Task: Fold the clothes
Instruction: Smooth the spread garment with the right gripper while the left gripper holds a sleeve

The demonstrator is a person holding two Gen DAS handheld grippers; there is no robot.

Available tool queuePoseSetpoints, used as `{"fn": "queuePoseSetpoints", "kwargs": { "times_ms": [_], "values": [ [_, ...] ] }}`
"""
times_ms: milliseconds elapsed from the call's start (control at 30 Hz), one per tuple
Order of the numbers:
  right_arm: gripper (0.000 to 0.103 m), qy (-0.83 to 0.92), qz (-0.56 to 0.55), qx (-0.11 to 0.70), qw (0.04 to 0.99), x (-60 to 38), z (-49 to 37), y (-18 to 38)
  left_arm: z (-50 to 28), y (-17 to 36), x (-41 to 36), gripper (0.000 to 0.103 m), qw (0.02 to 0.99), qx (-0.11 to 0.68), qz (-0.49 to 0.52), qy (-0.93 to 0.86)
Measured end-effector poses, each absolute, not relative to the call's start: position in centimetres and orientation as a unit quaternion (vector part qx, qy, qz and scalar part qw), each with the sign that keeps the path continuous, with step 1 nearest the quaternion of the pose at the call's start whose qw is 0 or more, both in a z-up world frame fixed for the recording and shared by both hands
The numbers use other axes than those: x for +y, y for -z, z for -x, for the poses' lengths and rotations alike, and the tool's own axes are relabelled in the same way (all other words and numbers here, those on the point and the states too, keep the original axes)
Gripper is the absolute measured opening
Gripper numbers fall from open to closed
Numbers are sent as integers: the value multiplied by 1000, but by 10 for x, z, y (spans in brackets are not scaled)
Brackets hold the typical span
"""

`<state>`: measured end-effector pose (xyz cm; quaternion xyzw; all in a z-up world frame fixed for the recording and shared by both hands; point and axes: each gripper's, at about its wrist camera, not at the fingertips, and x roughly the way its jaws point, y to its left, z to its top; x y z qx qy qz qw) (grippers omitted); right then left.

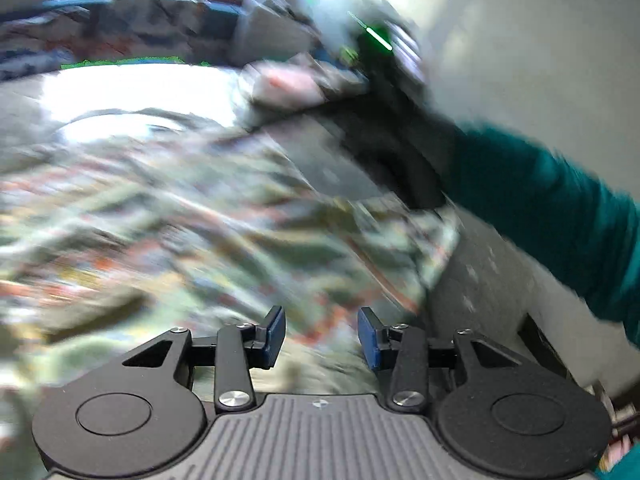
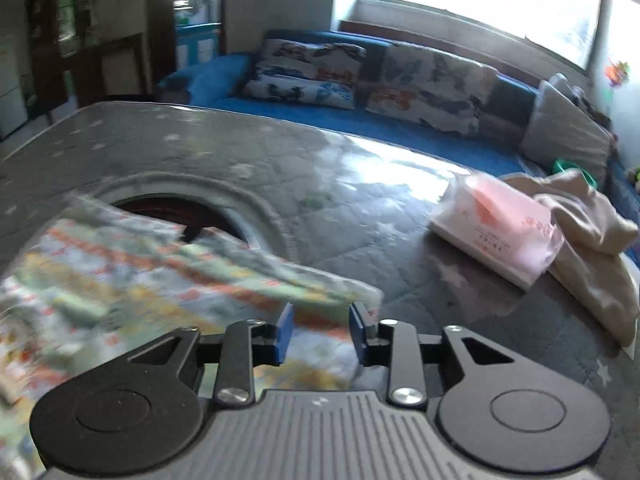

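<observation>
A garment (image 1: 180, 240) with a busy print in green, orange and white lies spread on the grey table, badly blurred in the left wrist view. My left gripper (image 1: 322, 336) hovers over its near part, blue pads apart and nothing pressed between them. In the right wrist view the same garment (image 2: 132, 272) lies at the left with a folded edge running toward the jaws. My right gripper (image 2: 320, 332) stands over that edge, pads apart, the cloth showing in the gap below them. A person's arm in a teal sleeve (image 1: 560, 208) reaches in from the right over the garment's far corner.
The table (image 2: 360, 208) has a grey quilted cover with stars and a round opening (image 2: 180, 212) by the garment. A pink-and-white tissue pack (image 2: 496, 232) and a beige cloth (image 2: 592, 248) lie at the right. A blue sofa with printed cushions (image 2: 424, 84) stands behind.
</observation>
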<state>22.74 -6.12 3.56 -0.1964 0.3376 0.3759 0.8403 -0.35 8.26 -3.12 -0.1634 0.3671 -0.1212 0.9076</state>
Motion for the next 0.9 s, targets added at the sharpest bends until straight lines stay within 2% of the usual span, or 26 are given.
{"fn": "queuePoseSetpoints", "kwargs": {
  "times_ms": [67, 133, 167, 233, 333, 367, 433, 567, 600, 667, 733, 800, 833, 900],
  "values": [
    [46, -397, 210, 333, 829, -65, -208, -41, 17, 20, 112, 48, 921, 344, 173, 59],
    [50, -417, 220, 331, 817, -68, -185, -46, 33, 11, 142, 56, 930, 323, 176, -25],
    [54, -424, 222, 333, 812, -69, -175, -46, 41, 8, 157, 59, 931, 313, 176, -68],
    [64, -440, 227, 338, 800, -73, -153, -46, 57, 5, 185, 71, 926, 297, 172, -155],
    [73, -463, 229, 340, 786, -81, -126, -43, 73, 14, 219, 80, 905, 306, 166, -243],
    [79, -467, 228, 341, 784, -83, -119, -41, 76, 19, 228, 81, 897, 316, 170, -259],
    [85, -469, 226, 342, 782, -86, -106, -37, 78, 30, 239, 83, 888, 333, 183, -261],
    [92, -459, 220, 350, 786, -93, -94, -24, 76, 48, 248, 82, 872, 355, 205, -267],
    [93, -457, 217, 354, 787, -94, -93, -21, 77, 52, 249, 80, 870, 357, 214, -264],
    [99, -455, 212, 360, 786, -95, -92, -16, 78, 57, 253, 68, 867, 361, 233, -253],
    [103, -451, 208, 363, 788, -95, -91, -12, 80, 58, 253, 49, 867, 359, 239, -248],
    [103, -447, 202, 366, 791, -97, -90, -8, 83, 59, 253, 37, 868, 355, 252, -237],
    [103, -446, 197, 366, 793, -98, -90, -8, 84, 58, 253, 27, 869, 353, 256, -235],
    [103, -443, 195, 366, 795, -98, -89, -7, 89, 55, 255, 19, 871, 347, 258, -234]
  ]
}}
